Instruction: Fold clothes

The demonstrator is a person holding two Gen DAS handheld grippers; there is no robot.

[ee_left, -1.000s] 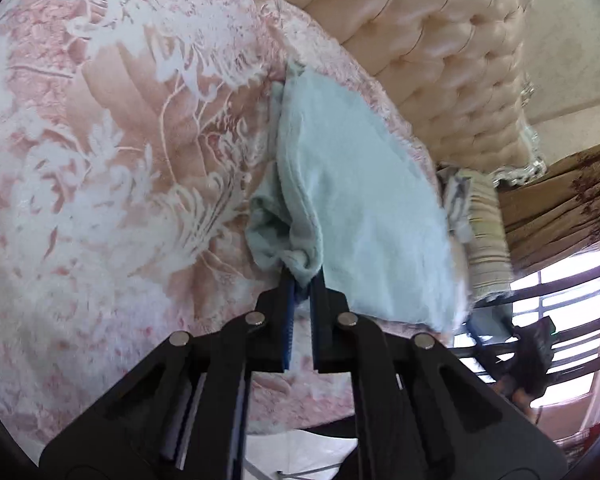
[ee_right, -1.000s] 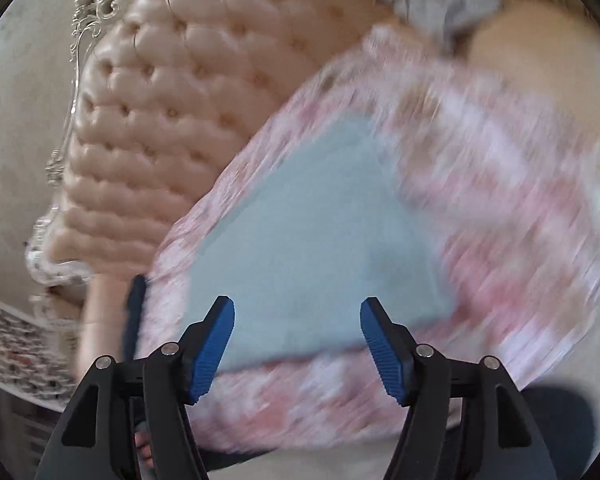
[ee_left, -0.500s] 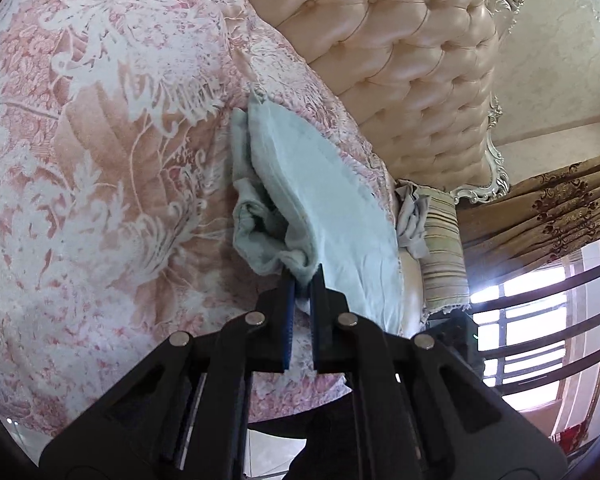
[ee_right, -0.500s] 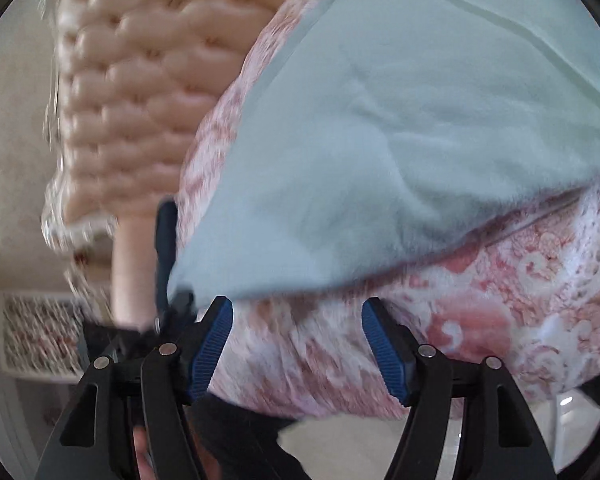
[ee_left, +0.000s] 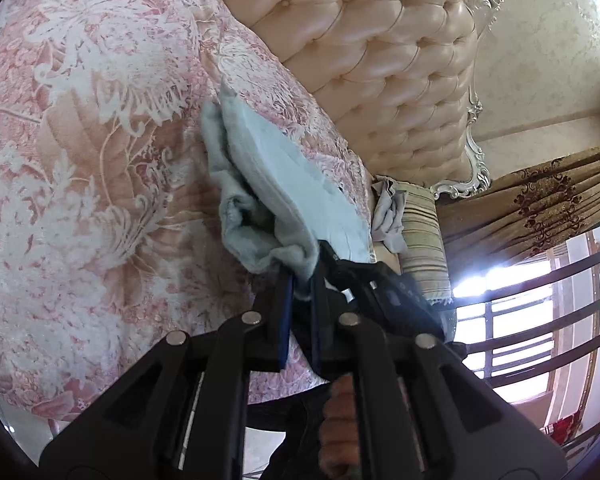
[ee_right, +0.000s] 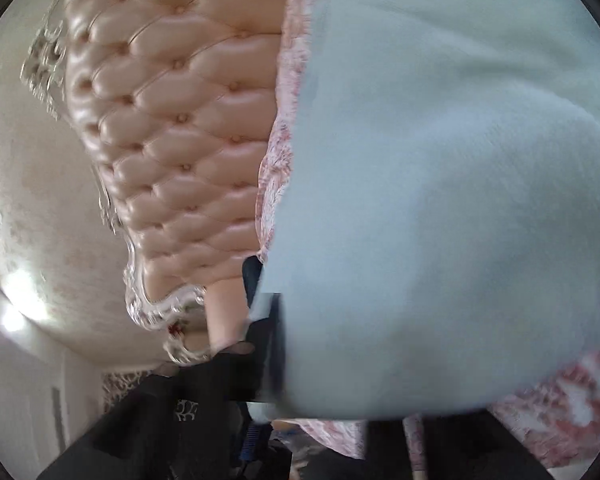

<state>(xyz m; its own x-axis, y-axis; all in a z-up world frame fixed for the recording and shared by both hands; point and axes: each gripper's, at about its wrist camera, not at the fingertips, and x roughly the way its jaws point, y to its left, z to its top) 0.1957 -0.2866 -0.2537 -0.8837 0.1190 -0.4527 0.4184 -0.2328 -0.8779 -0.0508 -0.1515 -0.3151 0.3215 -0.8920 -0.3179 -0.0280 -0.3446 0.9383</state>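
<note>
A pale blue garment (ee_left: 276,184) lies folded on the pink floral bedspread (ee_left: 80,140). My left gripper (ee_left: 300,280) is shut on its bunched near corner. In the left wrist view my right gripper's black fingers (ee_left: 364,272) reach in at the same edge, just right of the left one. In the right wrist view the garment (ee_right: 440,200) fills most of the picture, very close and blurred. It hides the right gripper's fingers except a blue pad (ee_right: 252,444) at the bottom. Whether they grip the cloth does not show.
A tufted peach headboard (ee_left: 380,80) stands behind the bed. A striped cushion (ee_left: 424,236) with a grey cloth (ee_left: 388,216) lies at the bed's right end. Curtains and a barred window (ee_left: 540,320) are at the right.
The right gripper has moved in close to the garment's near edge, so the cloth now covers its view. The left gripper stays shut on the corner, which has lifted slightly.
</note>
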